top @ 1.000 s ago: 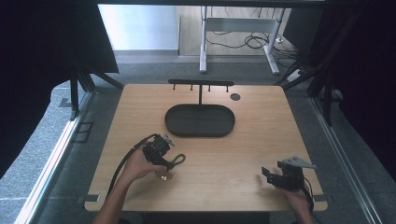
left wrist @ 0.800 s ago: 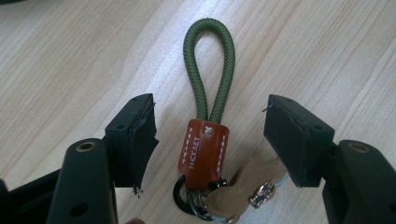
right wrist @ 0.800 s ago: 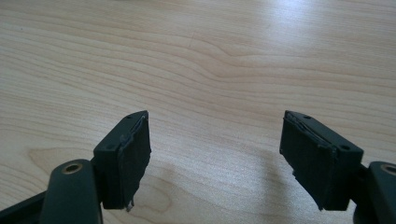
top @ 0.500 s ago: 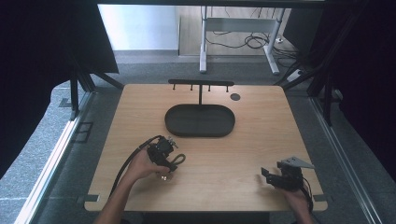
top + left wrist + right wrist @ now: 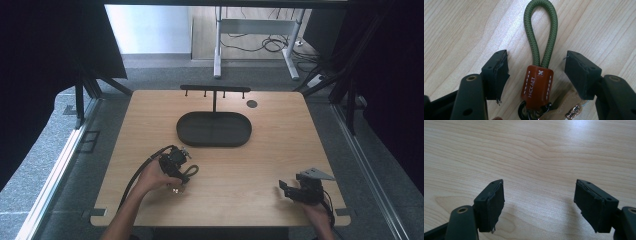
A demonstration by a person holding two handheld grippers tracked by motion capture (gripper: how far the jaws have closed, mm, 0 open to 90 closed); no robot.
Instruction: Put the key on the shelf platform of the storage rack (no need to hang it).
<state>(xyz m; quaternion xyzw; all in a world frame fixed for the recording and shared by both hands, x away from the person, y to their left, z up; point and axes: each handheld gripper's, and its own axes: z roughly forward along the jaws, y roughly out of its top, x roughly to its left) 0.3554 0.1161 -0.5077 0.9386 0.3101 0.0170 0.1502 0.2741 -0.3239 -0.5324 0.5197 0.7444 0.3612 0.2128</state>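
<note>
In the left gripper view the left gripper [image 5: 536, 72] has its two black jaws spread wide, one on each side of a keychain strap; the pads [image 5: 499, 72] stand clear of it, with bare wood showing in the gap on both sides, so nothing is clamped. Between the jaws lies the brown leather tab [image 5: 537, 83], stitched in white along its edges and stamped with small lettering; out of its top rises the olive-green cord loop [image 5: 540, 32], lying flat on the table [image 5: 461, 30] and reaching away beyond the jaw tips; at the tab's lower end a black metal ring [image 5: 525, 113] is partly in view, and beside it a small gold-coloured clasp [image 5: 574, 111] rests on a tan piece whose shape cannot be made out.

In the right gripper view the right gripper [image 5: 540, 202] is likewise wide open; its pads [image 5: 492, 203] hang just over plain wood grain and touch nothing.

From the high view, the left gripper [image 5: 175, 162] sits in the person's left hand [image 5: 152, 177] on the near left part of the table [image 5: 280, 130], the loop [image 5: 190, 172] just to its right; the right gripper [image 5: 300, 190] rests near the front right corner, well apart from it; farther back, at the middle, stands a dark oval tray [image 5: 214, 129] with a hook rack [image 5: 215, 90] rising behind it.
</note>
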